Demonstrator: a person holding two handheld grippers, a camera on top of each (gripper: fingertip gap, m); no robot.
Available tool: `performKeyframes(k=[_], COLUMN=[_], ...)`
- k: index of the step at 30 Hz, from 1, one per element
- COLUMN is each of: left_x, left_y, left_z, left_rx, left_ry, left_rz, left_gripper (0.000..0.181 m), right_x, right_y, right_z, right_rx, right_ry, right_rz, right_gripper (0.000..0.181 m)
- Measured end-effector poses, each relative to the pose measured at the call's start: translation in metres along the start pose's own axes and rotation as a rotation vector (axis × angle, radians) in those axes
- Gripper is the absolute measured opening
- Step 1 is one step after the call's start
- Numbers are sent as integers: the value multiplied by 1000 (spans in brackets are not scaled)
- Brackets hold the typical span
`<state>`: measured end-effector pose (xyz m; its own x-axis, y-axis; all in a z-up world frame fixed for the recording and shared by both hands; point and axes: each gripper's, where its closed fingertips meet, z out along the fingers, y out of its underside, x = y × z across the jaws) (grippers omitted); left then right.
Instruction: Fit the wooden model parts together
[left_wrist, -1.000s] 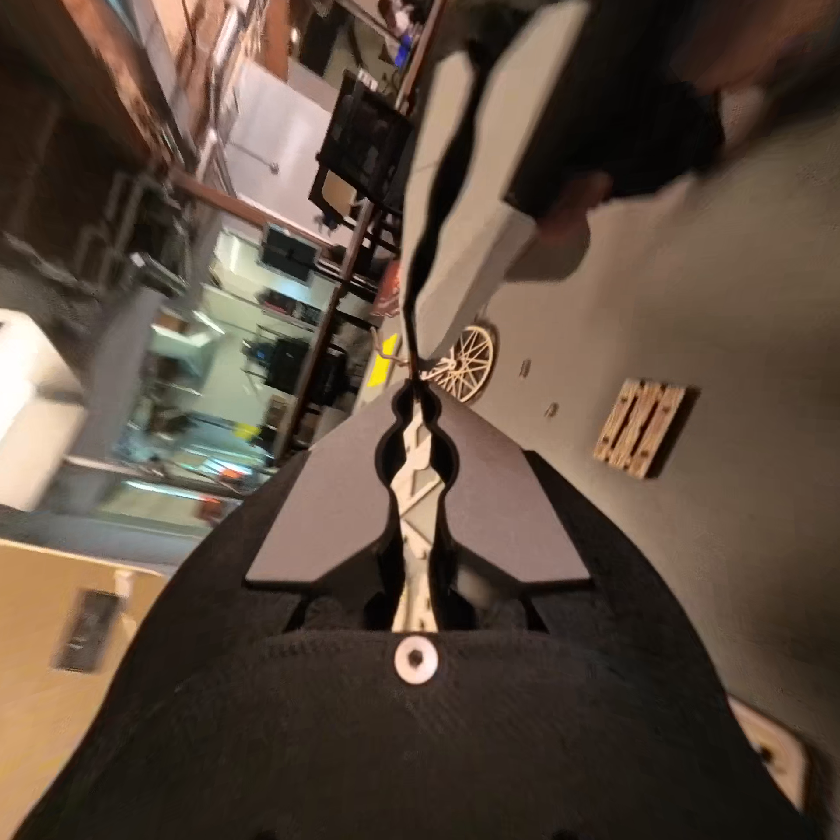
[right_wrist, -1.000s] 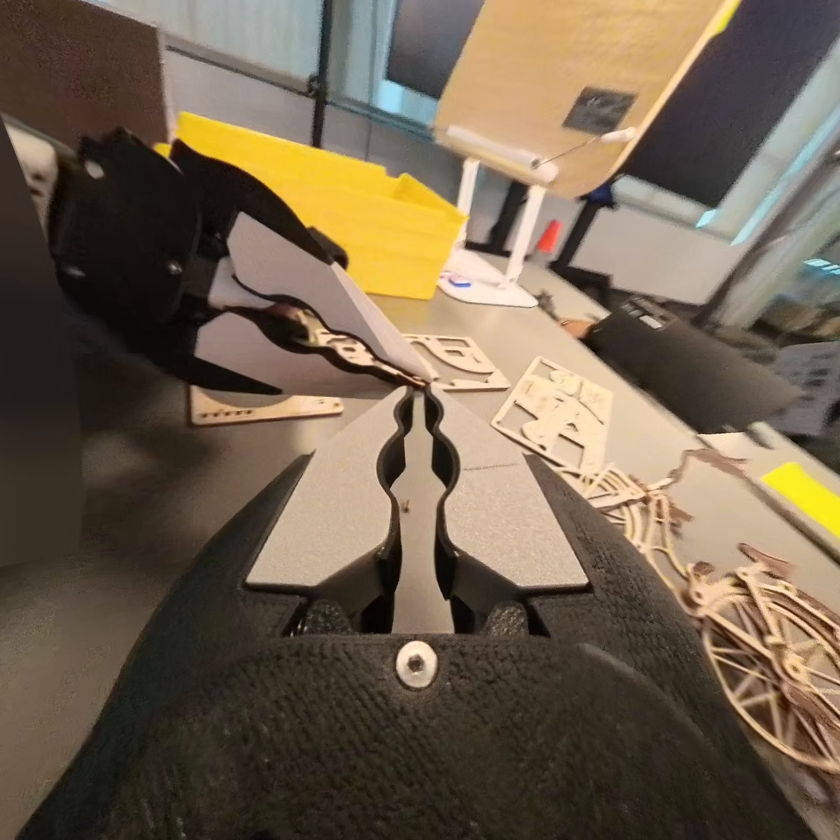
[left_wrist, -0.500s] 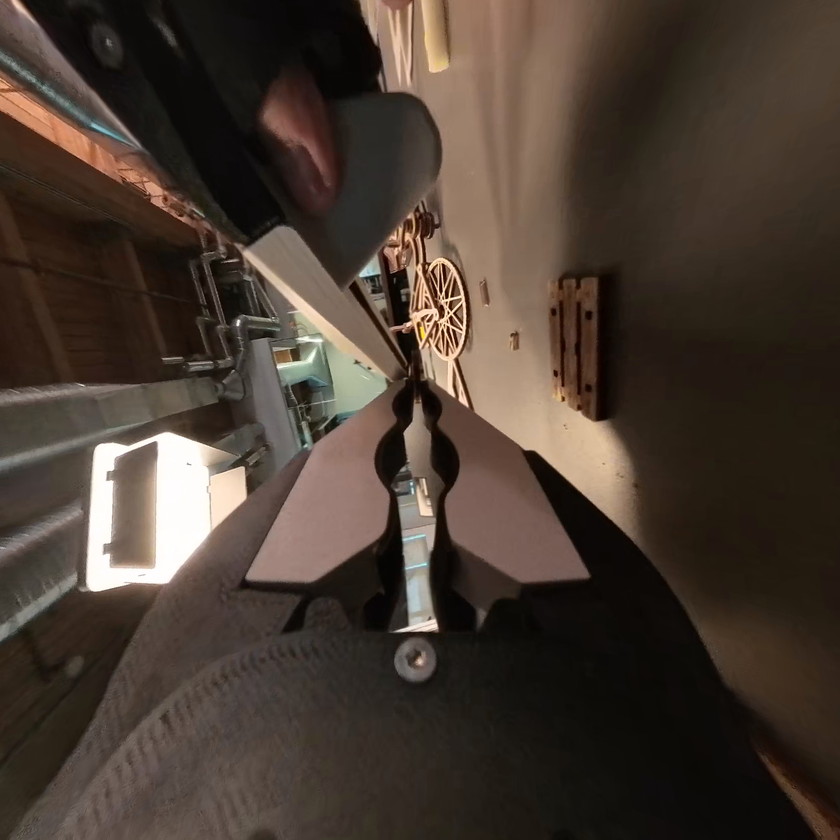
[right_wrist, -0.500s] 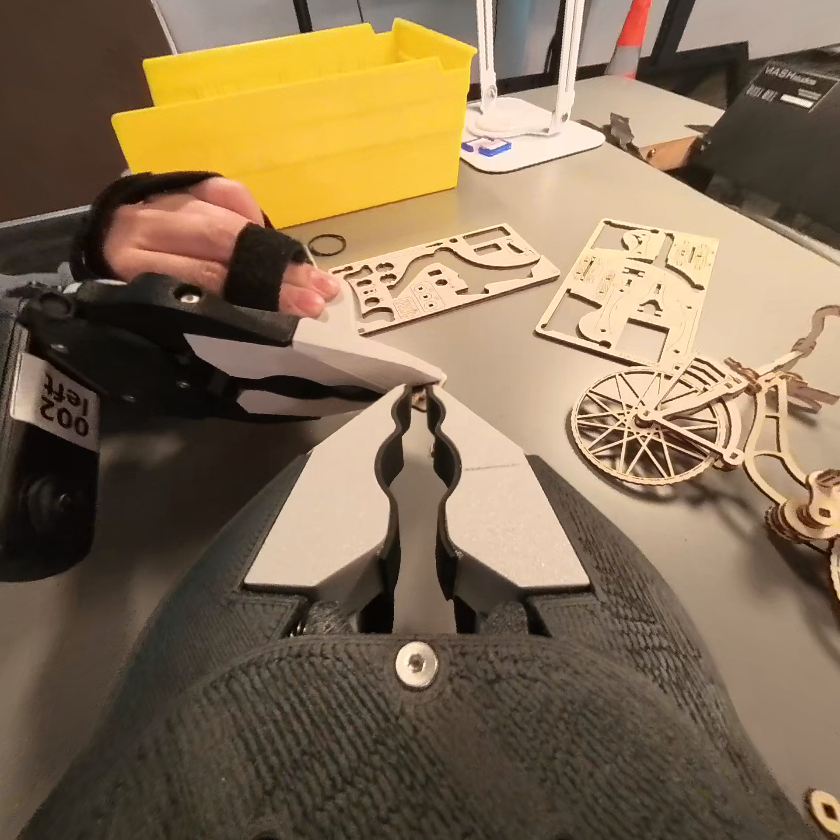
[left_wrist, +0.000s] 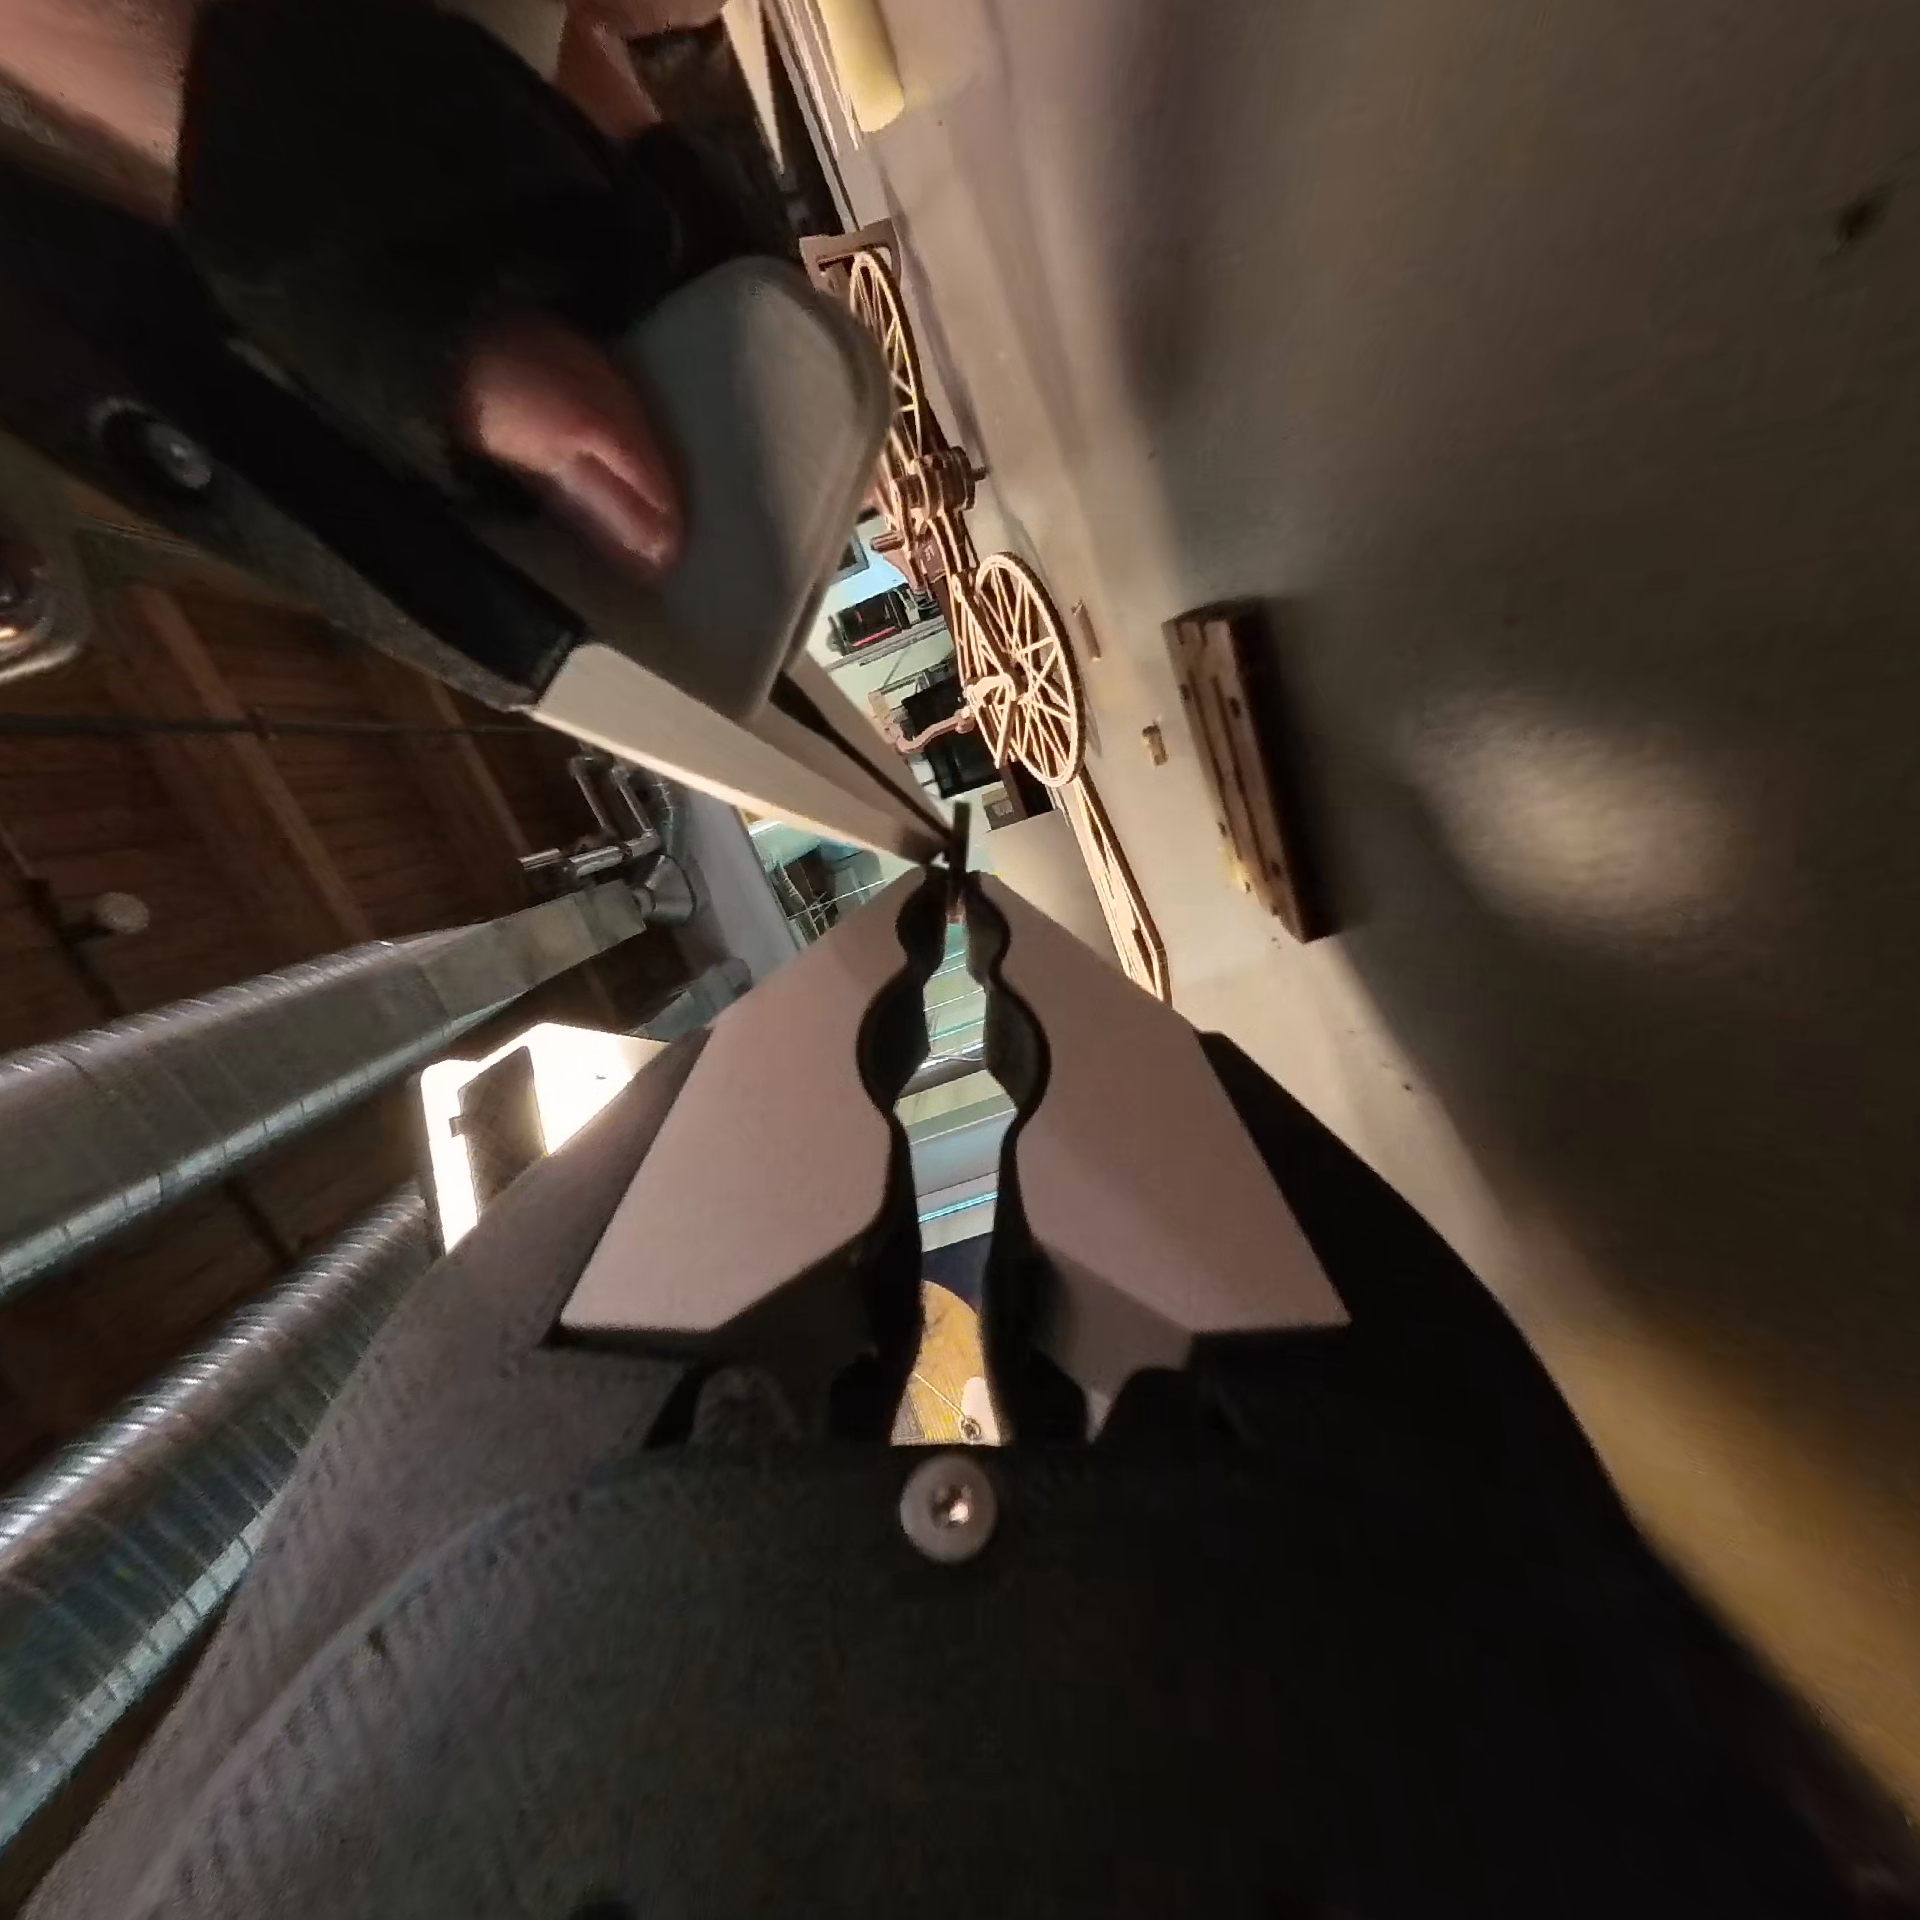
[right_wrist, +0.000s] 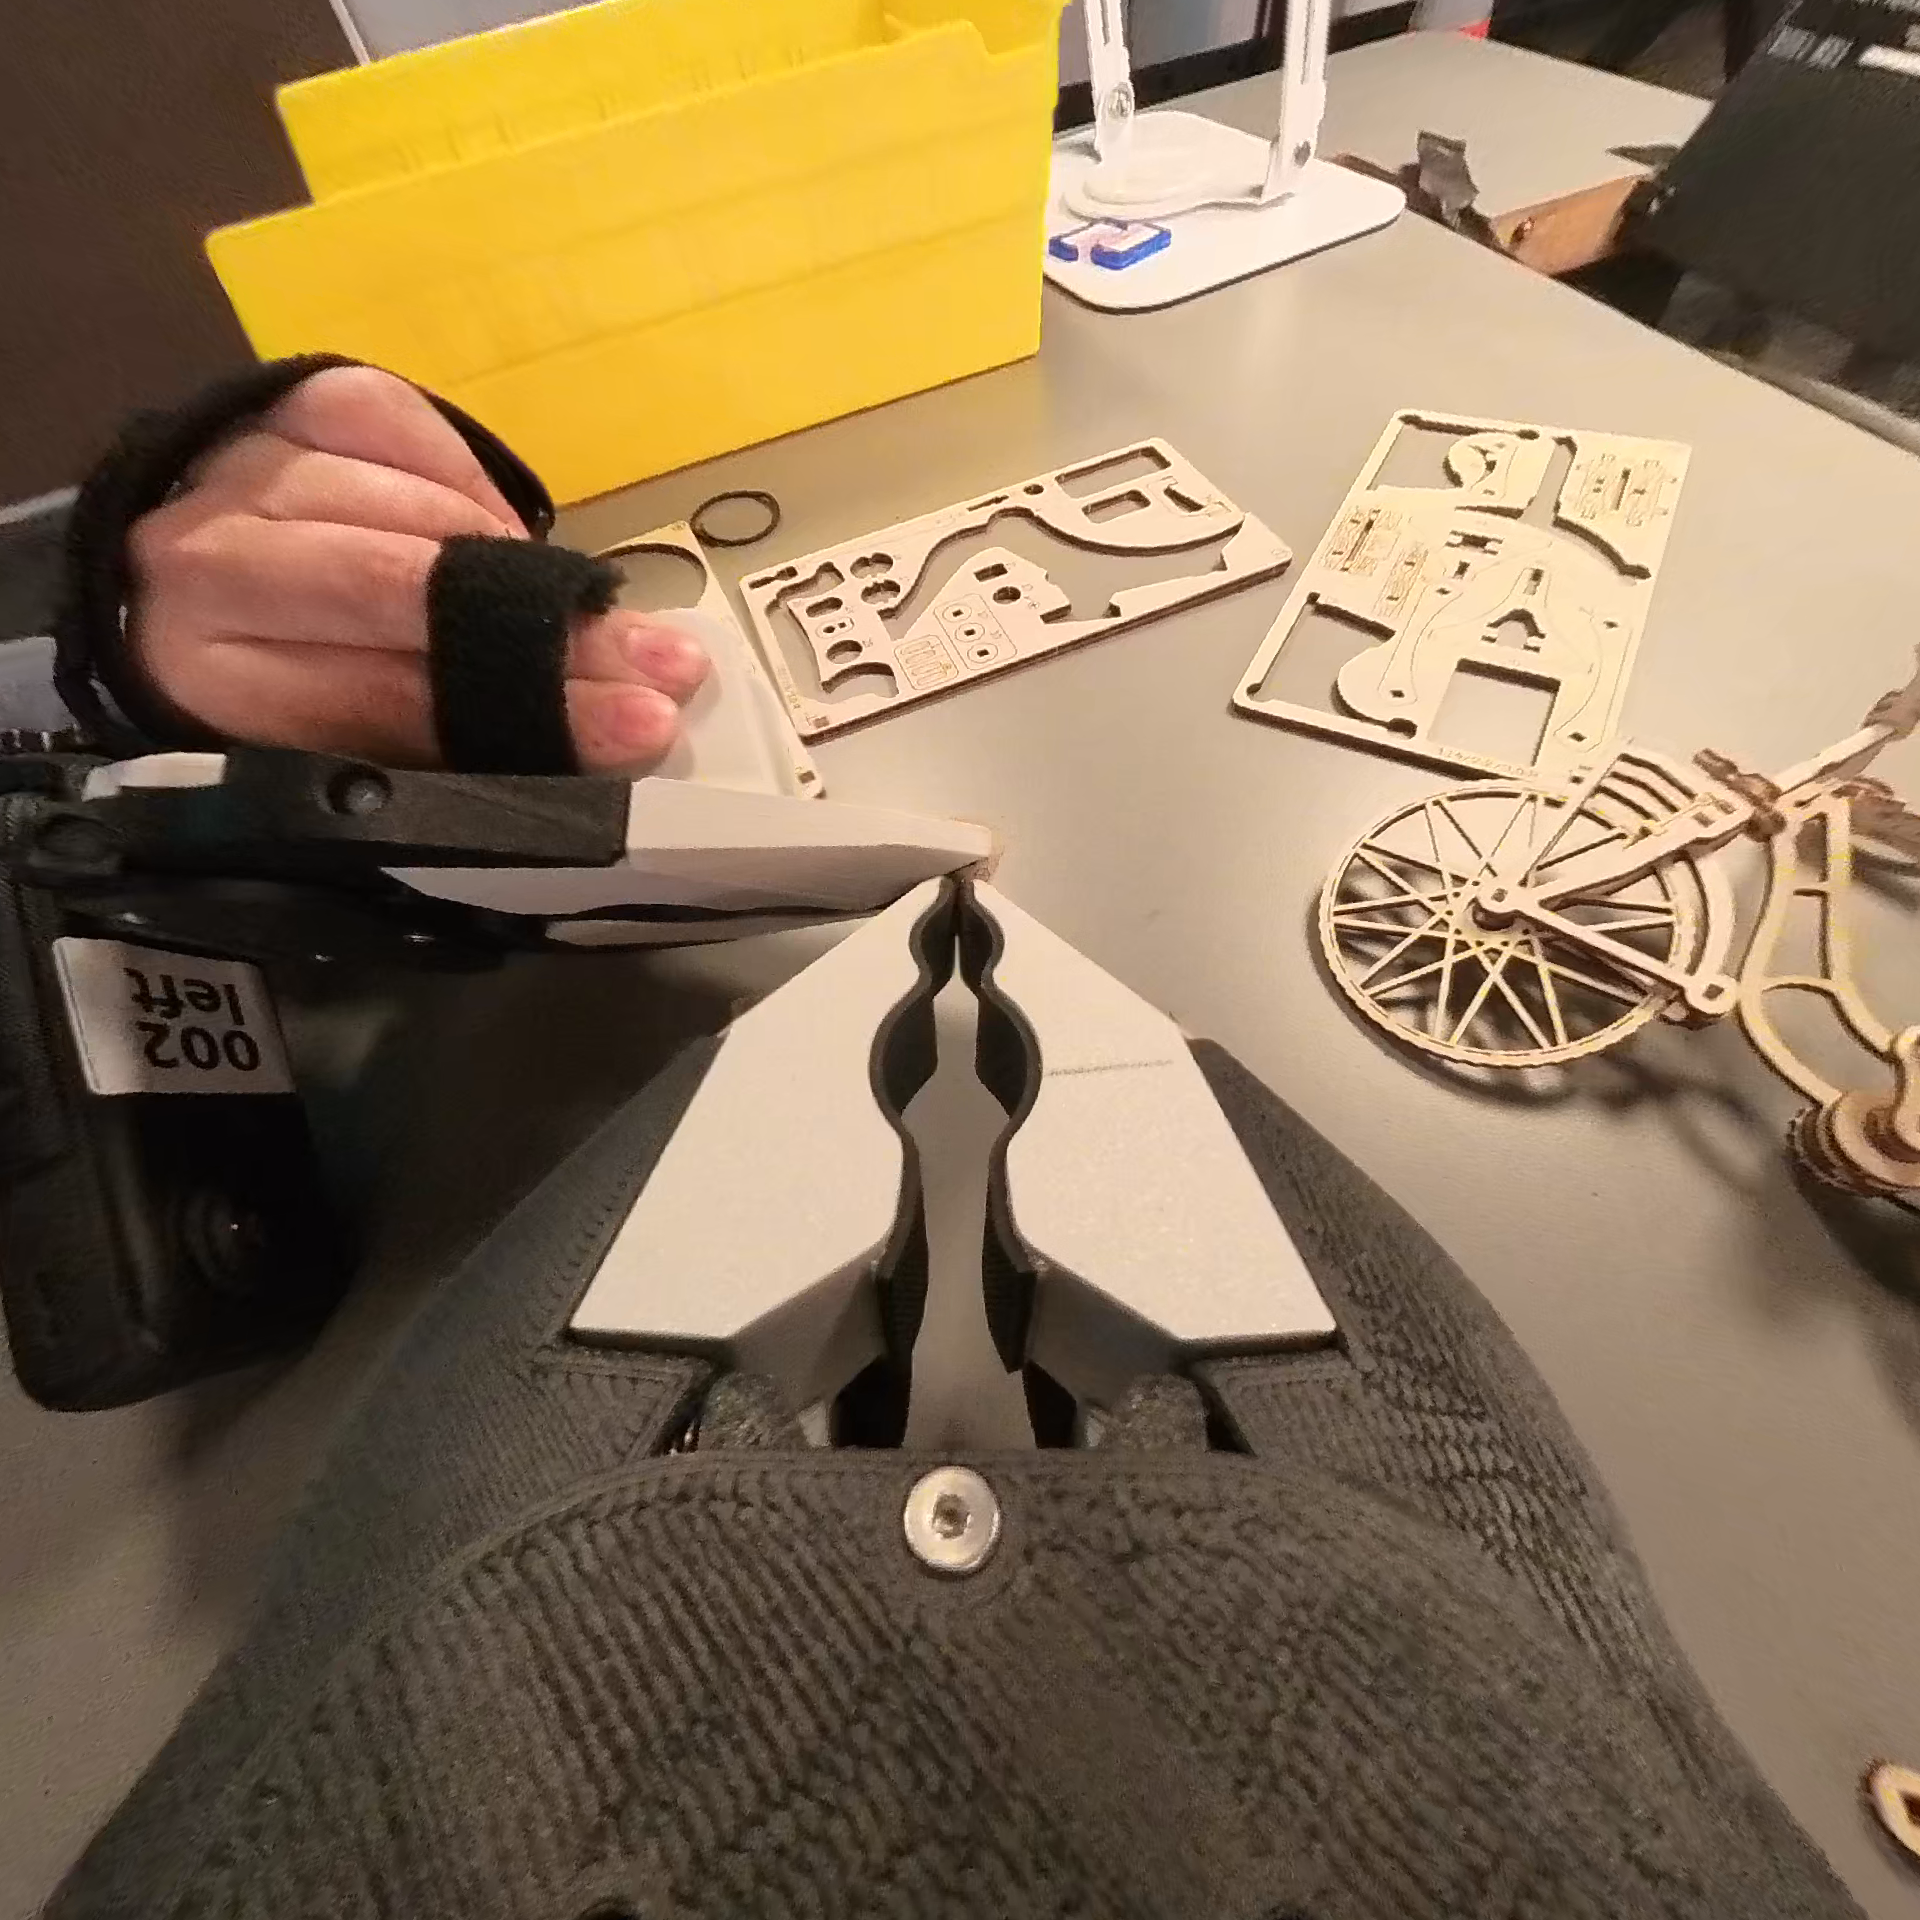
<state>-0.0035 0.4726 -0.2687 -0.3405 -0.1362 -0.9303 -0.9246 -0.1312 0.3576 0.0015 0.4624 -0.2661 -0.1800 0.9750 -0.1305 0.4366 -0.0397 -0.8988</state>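
**Meeting tip to tip in front of the yellow bin**

Out left of the yellow bin (right_wrist: 644, 239), a strapped hand (right_wrist: 343, 613) steers the left gripper (right_wrist: 975, 844) in sideways. Its fingers are clenched on a small wooden piece (left_wrist: 956, 857), a thin sliver poking from the tips. In front of the bin the right gripper (right_wrist: 961, 896) noses up against it, tips squeezed together. I cannot tell if it pinches anything. Just in front of the bin lie a black ring (right_wrist: 735, 516) and a cut-out parts sheet (right_wrist: 1008, 603). A second sheet (right_wrist: 1455, 592) sits right of the bin, and the bicycle model (right_wrist: 1496, 935) lies flat on the table (right_wrist: 1143, 831), farthest right.
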Motion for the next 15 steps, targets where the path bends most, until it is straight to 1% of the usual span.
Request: performKeyframes(k=[2,7,10,11,13,15], left_x=[1,1,3,4,4,4], left_y=[0,3,8,10,13,15], left_z=[1,1,2,3,4,4], left_rx=[7,8,-3,-3,-5,-4], left_ry=[1,3,19,30,37,49], left_rz=[-5,-42,-83,-107,-156,-205], left_gripper=[1,1,1,1,1,2], right_x=[0,-7,4,6,6,10], right_y=[1,5,7,9,6,7], right_z=[0,-2,-7,-8,-10,-12], right_rx=[-15,-36,-39,-42,-12,-12], right_ry=[6,-40,2,-5,-42,-28], right_rz=[-33,-94,-126,-120,-101,-133], right_gripper=[0,0,0,0,9,16])
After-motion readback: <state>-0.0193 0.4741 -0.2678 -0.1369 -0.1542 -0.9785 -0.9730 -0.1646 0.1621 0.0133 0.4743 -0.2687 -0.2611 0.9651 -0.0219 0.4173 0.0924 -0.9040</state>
